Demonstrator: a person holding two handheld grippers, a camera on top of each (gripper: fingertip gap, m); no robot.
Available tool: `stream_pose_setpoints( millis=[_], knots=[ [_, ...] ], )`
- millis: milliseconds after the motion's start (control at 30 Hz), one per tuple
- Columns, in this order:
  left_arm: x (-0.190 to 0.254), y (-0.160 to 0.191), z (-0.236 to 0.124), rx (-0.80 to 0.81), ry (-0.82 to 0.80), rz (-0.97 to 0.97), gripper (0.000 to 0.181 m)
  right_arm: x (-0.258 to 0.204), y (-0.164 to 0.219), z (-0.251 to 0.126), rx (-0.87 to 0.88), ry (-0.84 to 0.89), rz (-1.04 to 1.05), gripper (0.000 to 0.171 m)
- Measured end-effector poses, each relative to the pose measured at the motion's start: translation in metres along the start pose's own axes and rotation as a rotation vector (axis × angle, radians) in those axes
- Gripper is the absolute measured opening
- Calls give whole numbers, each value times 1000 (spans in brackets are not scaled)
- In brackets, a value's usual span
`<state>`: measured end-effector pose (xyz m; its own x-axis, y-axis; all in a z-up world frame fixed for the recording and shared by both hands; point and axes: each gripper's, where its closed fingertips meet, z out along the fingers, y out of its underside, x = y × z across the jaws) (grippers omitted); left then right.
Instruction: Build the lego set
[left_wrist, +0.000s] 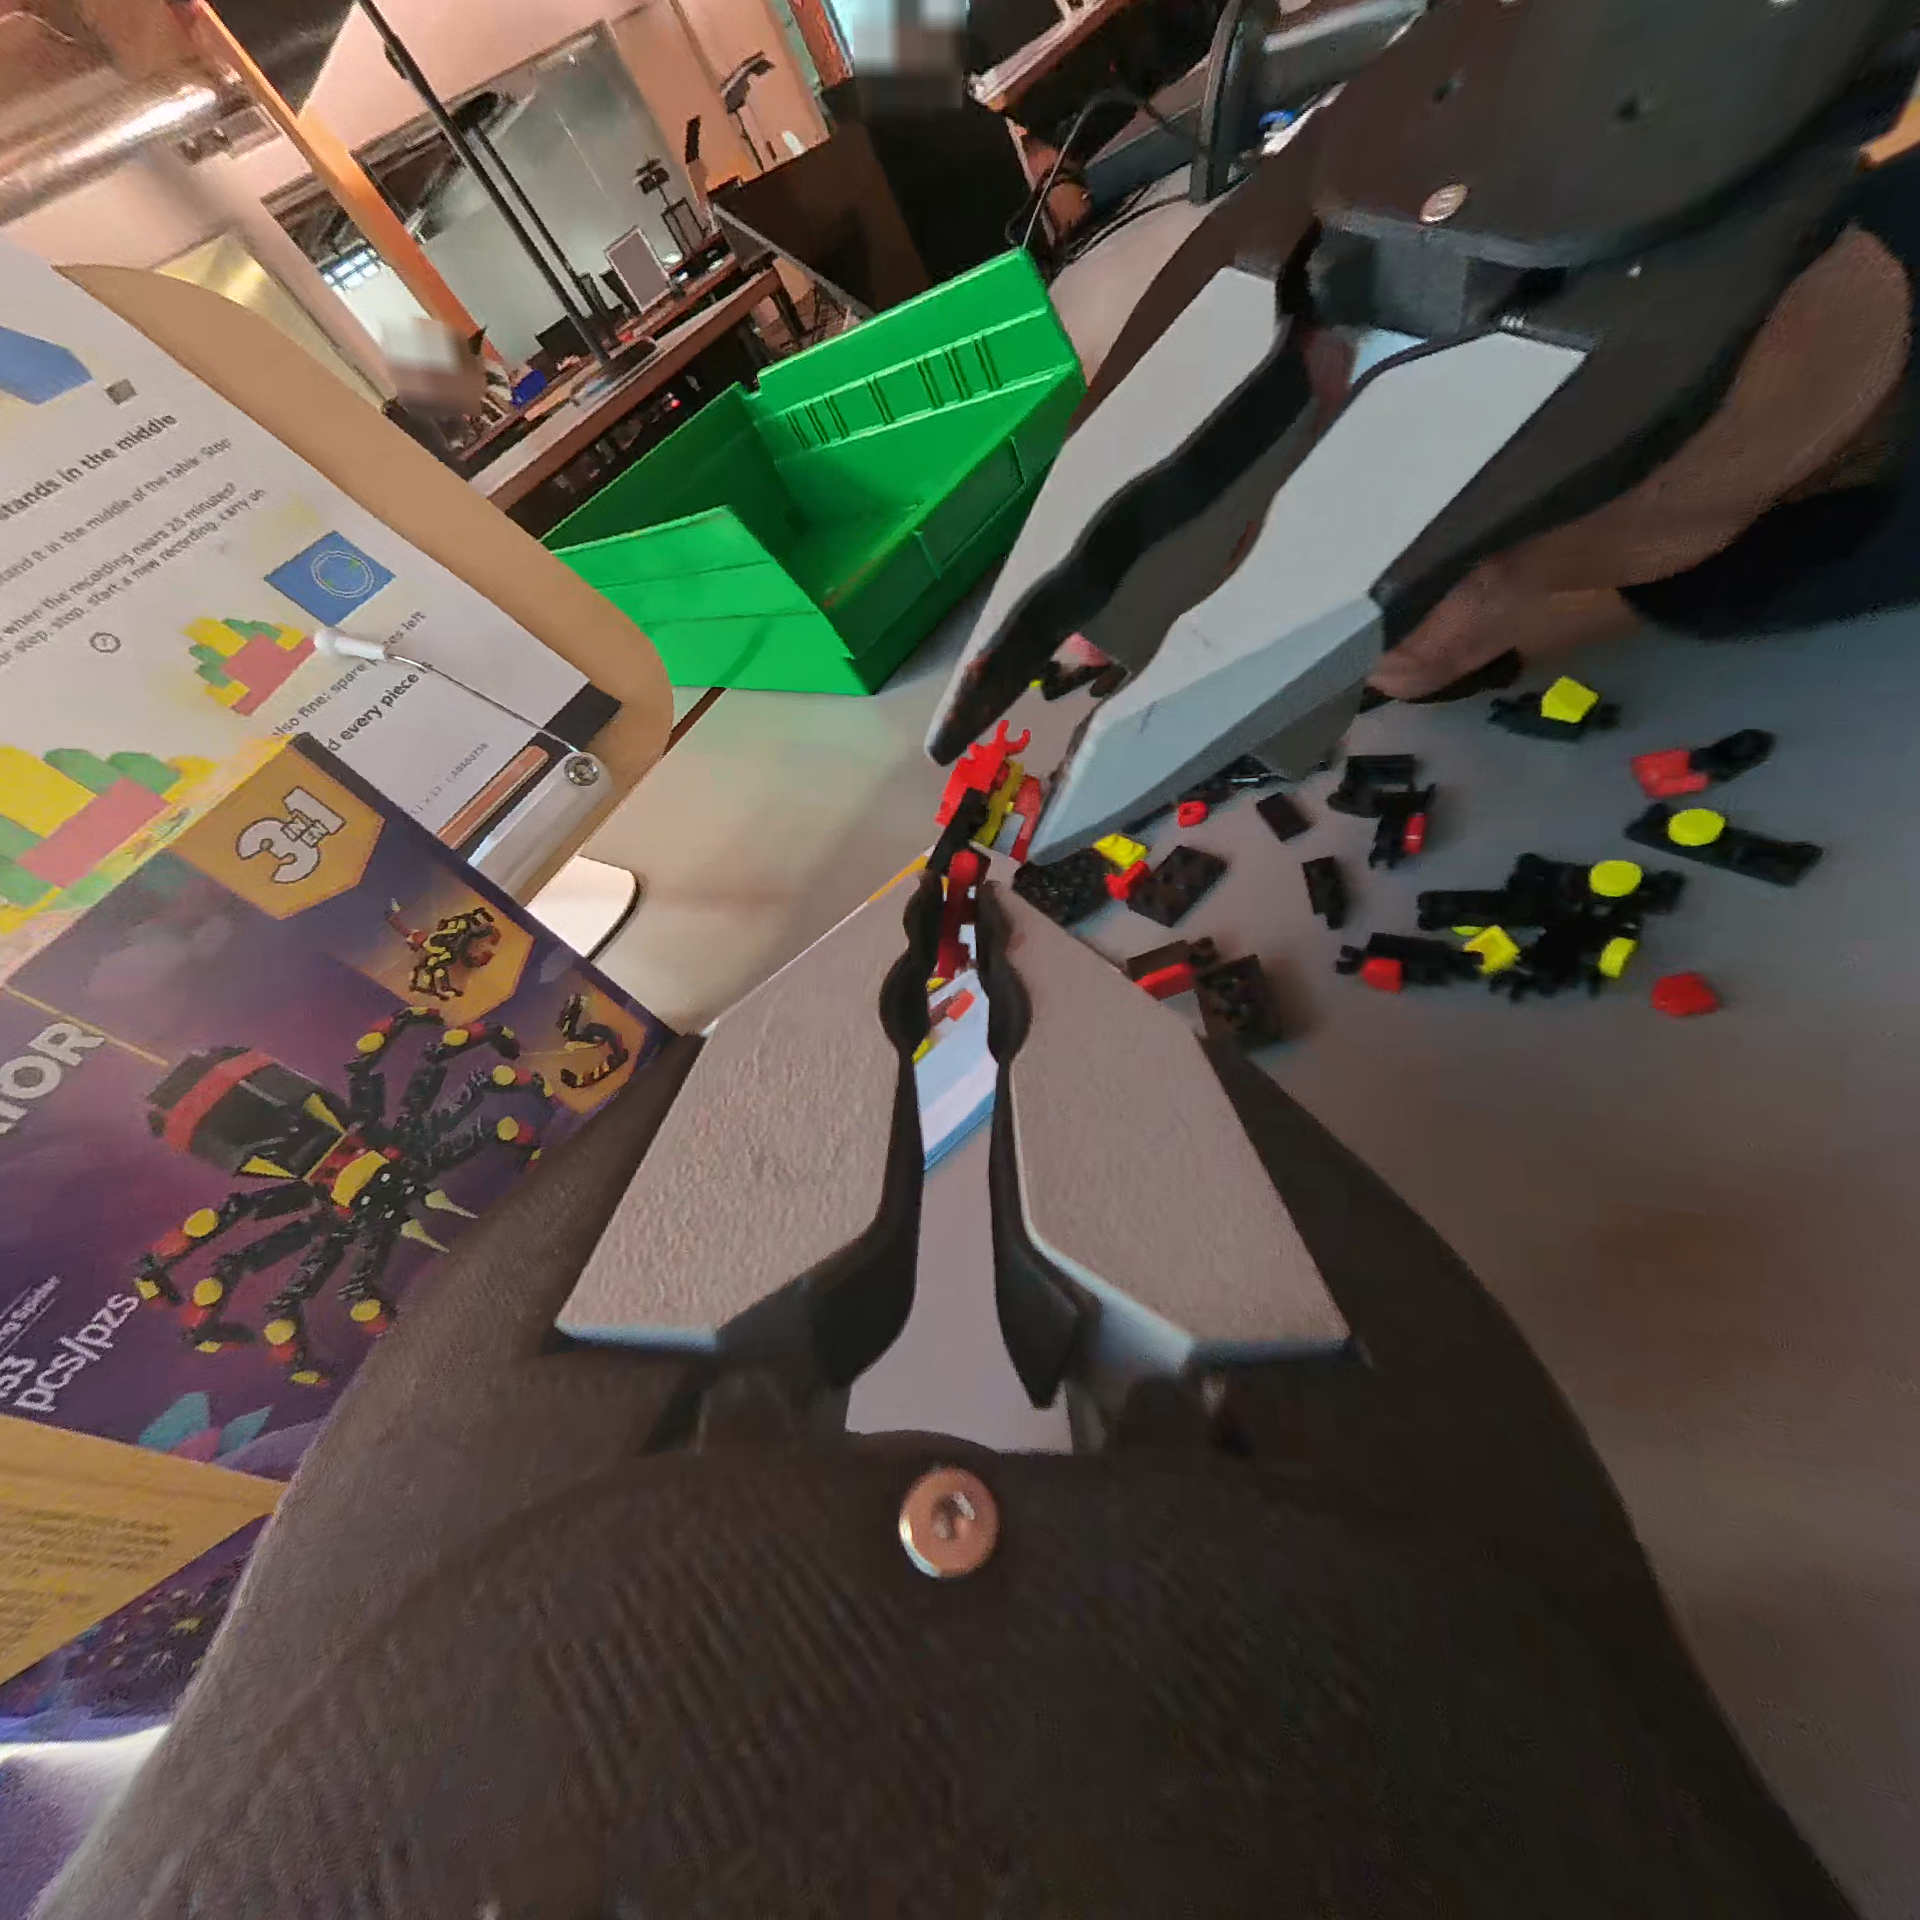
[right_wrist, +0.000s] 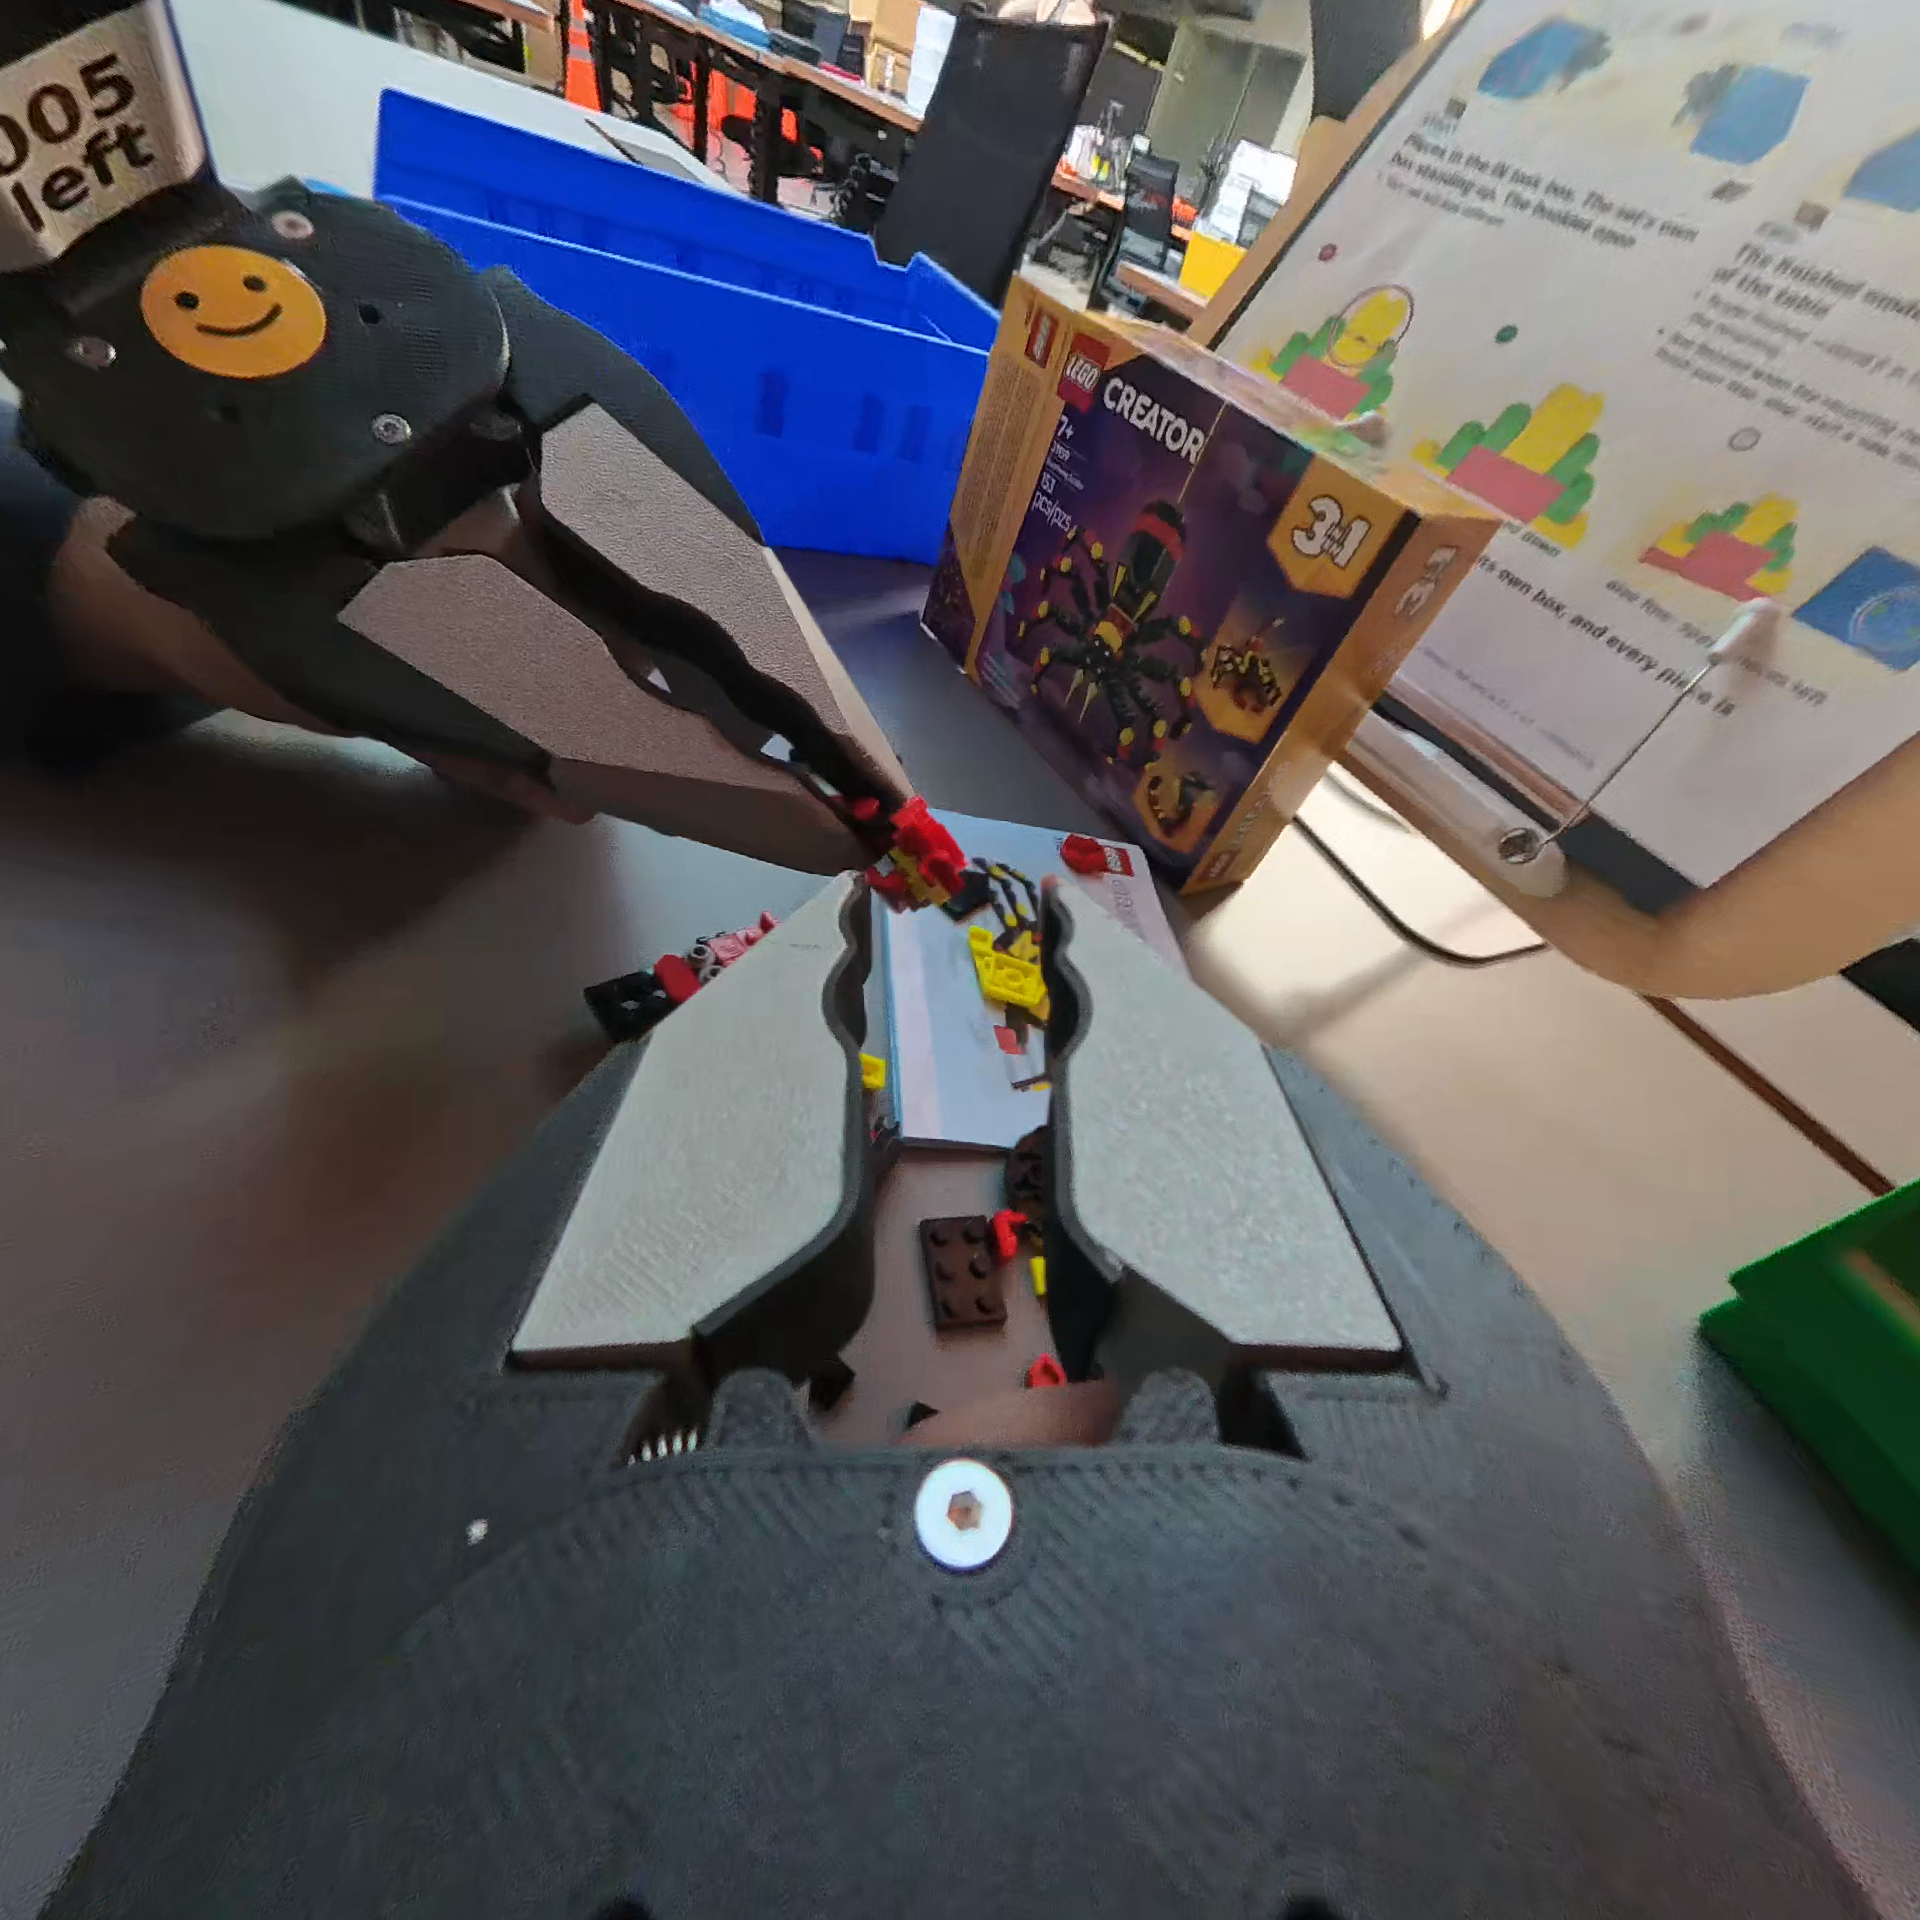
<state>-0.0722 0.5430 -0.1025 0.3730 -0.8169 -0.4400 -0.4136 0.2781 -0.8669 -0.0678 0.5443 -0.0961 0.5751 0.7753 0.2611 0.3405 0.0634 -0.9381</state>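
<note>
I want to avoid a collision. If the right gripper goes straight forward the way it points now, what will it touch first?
Most likely the small red and yellow assembly that the left gripper holds shut, just ahead of the open right gripper. The instruction booklet lies beneath; depth is unclear.

Loose bricks on table, box behind
</note>
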Motion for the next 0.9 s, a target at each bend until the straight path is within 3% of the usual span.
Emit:
stream_pose_setpoints(
  millis=[33,100,167,300,433,600,700,800,900],
  knots=[
    [-1,2,1,-13,0,-5,4,0,3,1,-18,-14,25,28],
    [-2,4,2,-23,10,-15,3,9,26,5,-159,34,24,0],
    [-8,8,5,-40,-10,-16,4,18,47,6,-281,83,-65,0],
    [-16,22,12,-113,-52,71,4,5,13,5,-82,-7,89,13],
    [-11,12,10,-65,-42,36,3,6,13,12,-75,-63,322,23],
    [-8,3,6,-27,-27,-56,3,-1,0,12,-5,-163,457,11],
    [-4,0,4,-5,54,-159,3,-4,-2,9,3,-183,375,11],
    [-1,-3,2,19,140,-282,3,-5,-2,5,-21,-122,120,12],
    [-10,-10,-3,74,120,-344,2,12,41,7,-290,46,-176,10]
  ],
)
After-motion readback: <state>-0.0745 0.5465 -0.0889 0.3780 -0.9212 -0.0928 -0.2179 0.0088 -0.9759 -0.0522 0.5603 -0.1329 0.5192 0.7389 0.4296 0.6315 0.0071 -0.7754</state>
